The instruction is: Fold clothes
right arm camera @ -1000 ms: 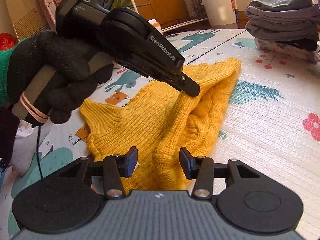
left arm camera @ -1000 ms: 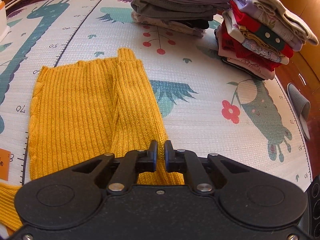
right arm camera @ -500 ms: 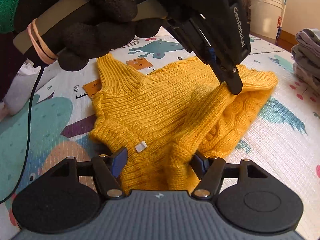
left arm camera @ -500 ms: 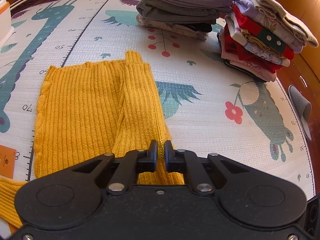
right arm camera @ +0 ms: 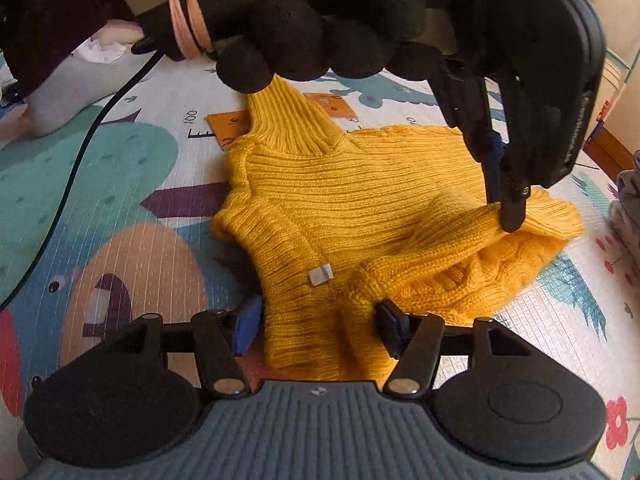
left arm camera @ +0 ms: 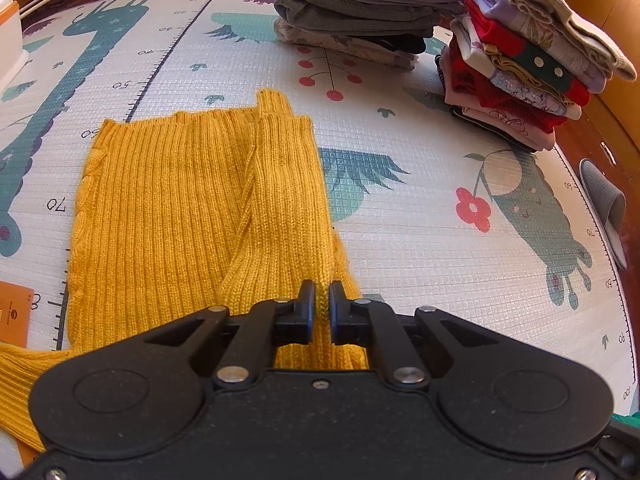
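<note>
A yellow ribbed knit sweater [left arm camera: 168, 208] lies on the play mat, one sleeve [left arm camera: 280, 184] folded lengthwise over the body. My left gripper [left arm camera: 319, 312] is shut on the sweater's sleeve fabric. In the right wrist view it [right arm camera: 510, 216] pinches the sleeve [right arm camera: 452, 232] over the sweater [right arm camera: 340, 196], whose turtleneck collar [right arm camera: 288, 116] points away. My right gripper [right arm camera: 316, 328] is open, its jaws on either side of the sweater's shoulder, near a small white tag [right arm camera: 321, 275].
Two stacks of folded clothes stand at the far edge of the mat, a grey one [left arm camera: 360, 8] and a colourful one [left arm camera: 528, 64]. A grey slipper [left arm camera: 604, 204] lies off the mat on the right. Orange cards [right arm camera: 276, 118] lie by the collar.
The left gripper has carried the sleeve further along the sweater body. The right gripper has swung round to the shoulder and opened wider around the fabric.
</note>
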`<move>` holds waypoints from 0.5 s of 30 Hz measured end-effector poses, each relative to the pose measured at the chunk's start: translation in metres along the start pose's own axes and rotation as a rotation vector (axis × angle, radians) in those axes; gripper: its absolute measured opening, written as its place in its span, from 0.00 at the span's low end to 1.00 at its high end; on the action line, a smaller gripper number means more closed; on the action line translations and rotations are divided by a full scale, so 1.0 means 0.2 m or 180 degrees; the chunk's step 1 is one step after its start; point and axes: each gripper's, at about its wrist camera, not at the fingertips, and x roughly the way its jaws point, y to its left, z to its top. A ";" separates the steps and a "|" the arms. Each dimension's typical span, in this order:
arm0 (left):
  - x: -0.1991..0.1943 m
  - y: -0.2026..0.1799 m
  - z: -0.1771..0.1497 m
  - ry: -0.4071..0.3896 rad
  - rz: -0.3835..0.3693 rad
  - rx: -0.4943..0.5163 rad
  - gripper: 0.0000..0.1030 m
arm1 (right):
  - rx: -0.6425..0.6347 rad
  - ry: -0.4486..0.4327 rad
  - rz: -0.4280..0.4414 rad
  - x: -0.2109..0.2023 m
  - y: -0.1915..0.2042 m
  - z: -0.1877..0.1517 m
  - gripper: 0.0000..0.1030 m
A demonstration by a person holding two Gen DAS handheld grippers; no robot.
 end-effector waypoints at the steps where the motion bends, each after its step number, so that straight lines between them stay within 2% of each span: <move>1: 0.01 0.00 0.00 0.0002 -0.0002 -0.0014 0.05 | 0.0087 -0.0022 0.0049 -0.01 -0.02 0.00 0.63; 5: 0.07 -0.01 -0.01 0.0040 0.0034 -0.0033 0.05 | 0.0303 -0.0077 0.0102 -0.03 -0.04 -0.03 0.63; 9: 0.16 -0.04 -0.04 0.0098 0.0097 0.0038 0.04 | 0.0423 -0.0101 0.0137 -0.04 -0.04 -0.03 0.69; 12: 0.19 -0.07 -0.05 0.0098 0.0083 0.0170 0.05 | 0.0600 -0.0128 0.0153 -0.07 -0.07 -0.04 0.69; 13: 0.19 -0.08 -0.05 0.0099 0.0085 0.0231 0.06 | 0.0652 -0.0135 0.0153 -0.09 -0.08 -0.05 0.69; 15: 0.19 -0.08 -0.04 0.0122 0.0002 0.0279 0.16 | 0.0768 -0.0146 0.0152 -0.13 -0.09 -0.07 0.69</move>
